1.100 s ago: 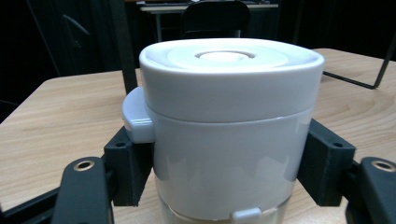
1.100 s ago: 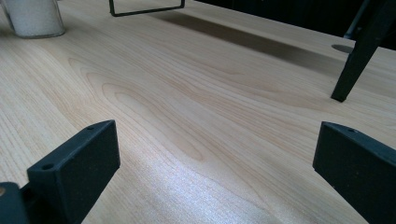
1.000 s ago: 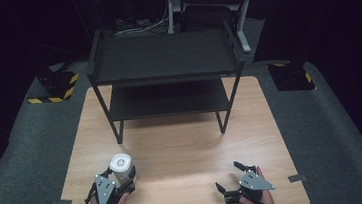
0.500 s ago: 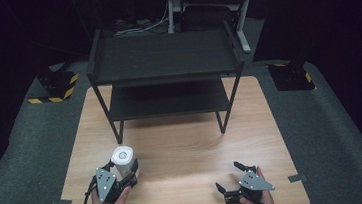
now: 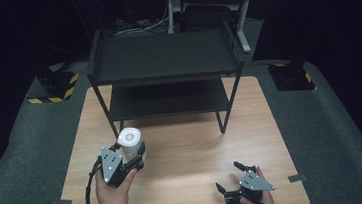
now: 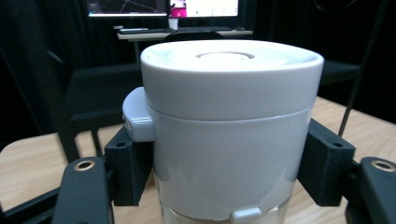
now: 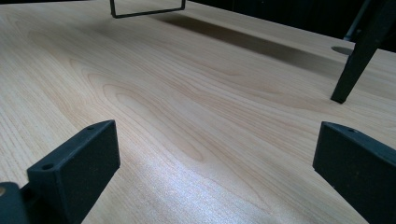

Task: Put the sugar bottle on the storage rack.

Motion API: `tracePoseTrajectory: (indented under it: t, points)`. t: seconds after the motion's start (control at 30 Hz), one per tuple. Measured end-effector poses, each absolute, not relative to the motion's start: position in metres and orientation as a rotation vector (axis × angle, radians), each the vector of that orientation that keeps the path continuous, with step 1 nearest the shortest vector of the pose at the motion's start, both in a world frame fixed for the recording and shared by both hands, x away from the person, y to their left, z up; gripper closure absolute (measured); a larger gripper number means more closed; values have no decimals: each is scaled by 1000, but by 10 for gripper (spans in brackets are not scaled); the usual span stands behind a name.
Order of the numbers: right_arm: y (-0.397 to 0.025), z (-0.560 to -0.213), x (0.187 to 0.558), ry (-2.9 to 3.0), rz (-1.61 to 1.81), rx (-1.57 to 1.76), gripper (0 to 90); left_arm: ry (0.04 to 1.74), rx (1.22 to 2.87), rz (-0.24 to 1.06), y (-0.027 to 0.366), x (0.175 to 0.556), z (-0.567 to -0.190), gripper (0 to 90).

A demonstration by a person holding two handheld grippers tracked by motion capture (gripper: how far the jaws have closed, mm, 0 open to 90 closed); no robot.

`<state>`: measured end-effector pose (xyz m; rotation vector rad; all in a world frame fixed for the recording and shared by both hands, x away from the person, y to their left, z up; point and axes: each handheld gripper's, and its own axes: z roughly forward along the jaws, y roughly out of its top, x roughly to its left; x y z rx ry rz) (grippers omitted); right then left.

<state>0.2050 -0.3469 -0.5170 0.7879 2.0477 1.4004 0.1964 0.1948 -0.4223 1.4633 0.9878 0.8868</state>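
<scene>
A white lidded jar (image 5: 129, 141) with a clear lower body stands upright between the jaws of my left gripper (image 5: 132, 154), which is shut on it, lifted off the wooden table (image 5: 188, 146) at its left front. In the left gripper view the jar (image 6: 229, 126) looms close, both black jaws pressed against its sides, a small white tab sticking out at its left. My right gripper (image 5: 232, 177) rests open near the table's front right, nothing between its jaws. In the right gripper view my right gripper (image 7: 219, 182) has bare wood in its gap.
A black two-tier metal shelf rack (image 5: 165, 58) stands on the back half of the table, its legs (image 5: 221, 123) coming down near the middle. One rack leg (image 7: 359, 56) shows ahead of the right gripper. Dark floor and yellow-black striped blocks (image 5: 55, 91) lie beyond the table.
My left gripper has carried the jar forward and slightly right toward the rack, and raised it. The right gripper has stayed where it was.
</scene>
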Motion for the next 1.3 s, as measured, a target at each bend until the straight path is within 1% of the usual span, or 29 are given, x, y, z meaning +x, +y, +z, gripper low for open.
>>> tracePoseTrajectory:
  t: [0.2, 0.5, 0.73, 0.93, 1.3]
  points:
    - [-347, -517, 205, 2047, 1403, 787, 6, 961, 1451, 873, 183, 214, -398, 299]
    - [-348, -518, 205, 2048, 1409, 783, 6, 941, 1454, 886, 164, 239, -377, 299]
    - [-349, -518, 205, 2050, 1415, 775, 6, 939, 1452, 891, 153, 262, -370, 299]
    - [-350, -518, 206, 2051, 1419, 769, 5, 941, 1459, 927, 143, 284, -364, 300]
    - [-351, -519, 206, 2052, 1428, 763, 5, 978, 1442, 950, 126, 319, -369, 299]
